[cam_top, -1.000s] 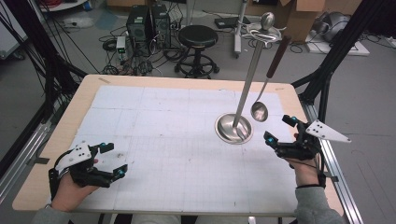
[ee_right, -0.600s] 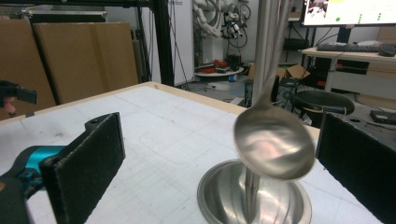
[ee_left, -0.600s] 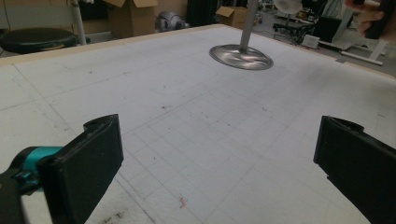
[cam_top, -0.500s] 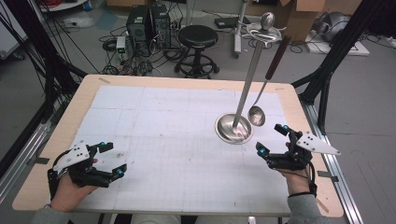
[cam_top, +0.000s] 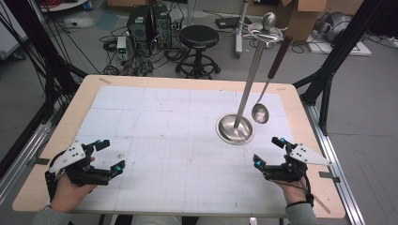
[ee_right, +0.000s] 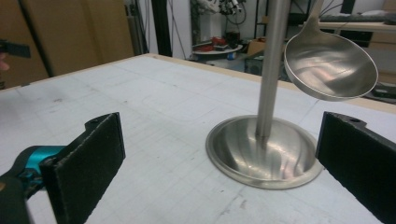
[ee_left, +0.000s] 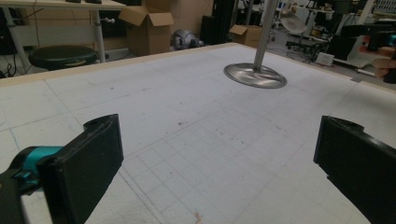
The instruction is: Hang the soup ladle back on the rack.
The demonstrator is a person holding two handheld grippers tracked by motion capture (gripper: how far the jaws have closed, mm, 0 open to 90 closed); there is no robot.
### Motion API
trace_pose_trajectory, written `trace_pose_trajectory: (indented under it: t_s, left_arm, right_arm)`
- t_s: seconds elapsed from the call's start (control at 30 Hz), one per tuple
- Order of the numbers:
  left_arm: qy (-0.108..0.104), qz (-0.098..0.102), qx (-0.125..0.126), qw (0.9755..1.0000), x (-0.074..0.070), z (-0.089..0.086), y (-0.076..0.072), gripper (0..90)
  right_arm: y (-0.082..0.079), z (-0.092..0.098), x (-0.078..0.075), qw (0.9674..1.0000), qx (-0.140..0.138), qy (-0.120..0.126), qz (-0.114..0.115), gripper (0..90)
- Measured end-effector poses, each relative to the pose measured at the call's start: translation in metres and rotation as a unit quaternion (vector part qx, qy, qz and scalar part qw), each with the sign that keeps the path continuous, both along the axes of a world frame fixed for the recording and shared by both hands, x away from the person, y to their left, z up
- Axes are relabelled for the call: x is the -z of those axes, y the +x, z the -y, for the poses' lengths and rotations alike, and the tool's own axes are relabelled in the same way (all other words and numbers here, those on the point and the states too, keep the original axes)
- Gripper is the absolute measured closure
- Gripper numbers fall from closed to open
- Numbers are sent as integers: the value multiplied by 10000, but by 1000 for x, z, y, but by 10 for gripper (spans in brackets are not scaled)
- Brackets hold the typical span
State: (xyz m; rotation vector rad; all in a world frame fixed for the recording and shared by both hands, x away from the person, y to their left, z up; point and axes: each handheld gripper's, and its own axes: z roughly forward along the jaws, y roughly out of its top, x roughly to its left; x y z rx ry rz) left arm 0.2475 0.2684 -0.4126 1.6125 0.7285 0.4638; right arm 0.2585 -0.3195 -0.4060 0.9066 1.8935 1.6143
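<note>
High view: two grippers, left gripper [cam_top: 109, 156] near-left and right gripper [cam_top: 270, 151] near-right, both spread wide and empty. One stand [cam_top: 235, 129] sits right of centre, one ladle [cam_top: 261, 113] hanging off it.

Left gripper view: stand [ee_left: 255, 74] far right.

Right gripper view: ladle [ee_right: 330, 70] just above the stand's dish [ee_right: 264, 150].

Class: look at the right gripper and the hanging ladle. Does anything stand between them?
Nothing visible does. The right gripper, jaws open, faces the ladle across bare table; the stand sits beside the ladle's bowl, not in front.
</note>
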Motion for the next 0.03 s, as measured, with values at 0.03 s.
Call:
trace_pose_trajectory:
  t_s: [0.03]
  left_arm:
    - [-55,-4,-24,10000,0,-1,0,19]
  right_arm:
    - [0,-1,0,10000,-40,-35,14,4]
